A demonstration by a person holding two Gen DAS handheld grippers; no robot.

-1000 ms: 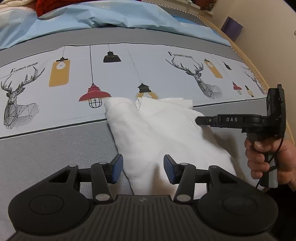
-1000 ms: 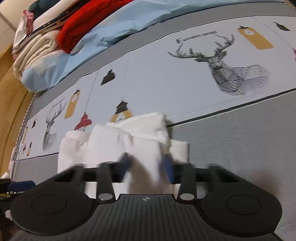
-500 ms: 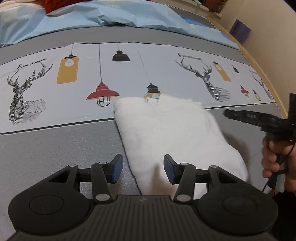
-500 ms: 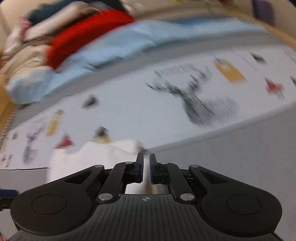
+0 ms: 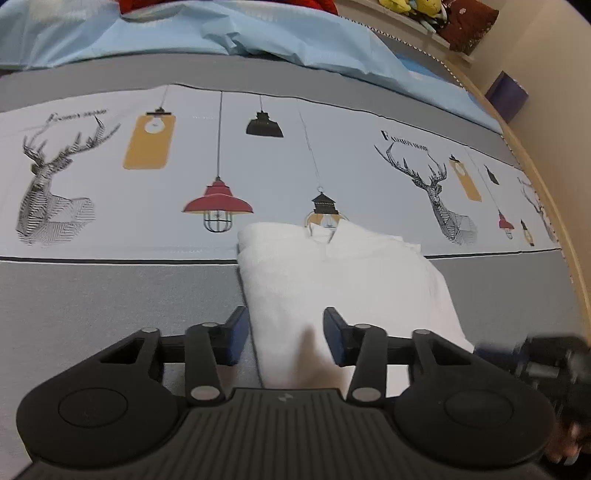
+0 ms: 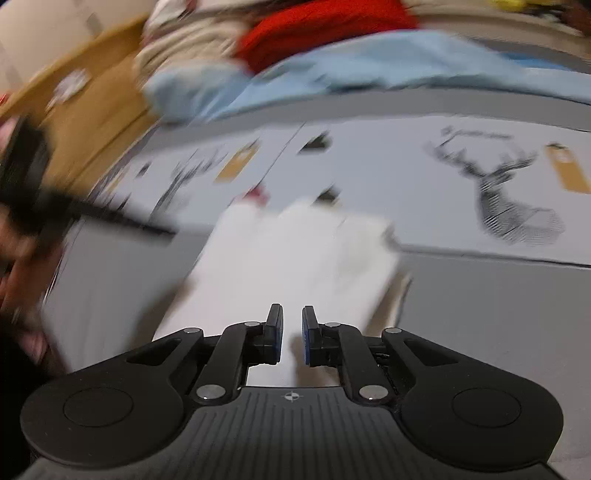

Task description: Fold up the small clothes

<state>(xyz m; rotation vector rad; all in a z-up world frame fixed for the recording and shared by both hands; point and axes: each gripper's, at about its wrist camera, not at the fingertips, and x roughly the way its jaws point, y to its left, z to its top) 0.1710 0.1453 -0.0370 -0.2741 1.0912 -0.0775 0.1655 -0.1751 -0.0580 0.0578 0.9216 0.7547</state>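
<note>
The folded white garment [image 5: 343, 280] lies on the bed [image 5: 110, 295] just ahead of the left gripper [image 5: 282, 334], spread wide at its near edge. The right gripper [image 6: 292, 334], nearly pressed together, pinches nothing; bare grey bedding flanks both.

Cloth on a printed bedcover, matt black plastic tools

The white garment [image 5: 343, 273] is soft, slightly fuzzy cloth; the bedcover [image 5: 110, 295] under it is smooth matt fabric, printed in its pale band. The left gripper [image 5: 282, 334] and right gripper [image 6: 291, 334] are matt black ribbed plastic with bright metal rivets and blue pads [image 5: 236, 334]. The light blue sheet [image 5: 258, 33] looks crisp and creased.
</note>
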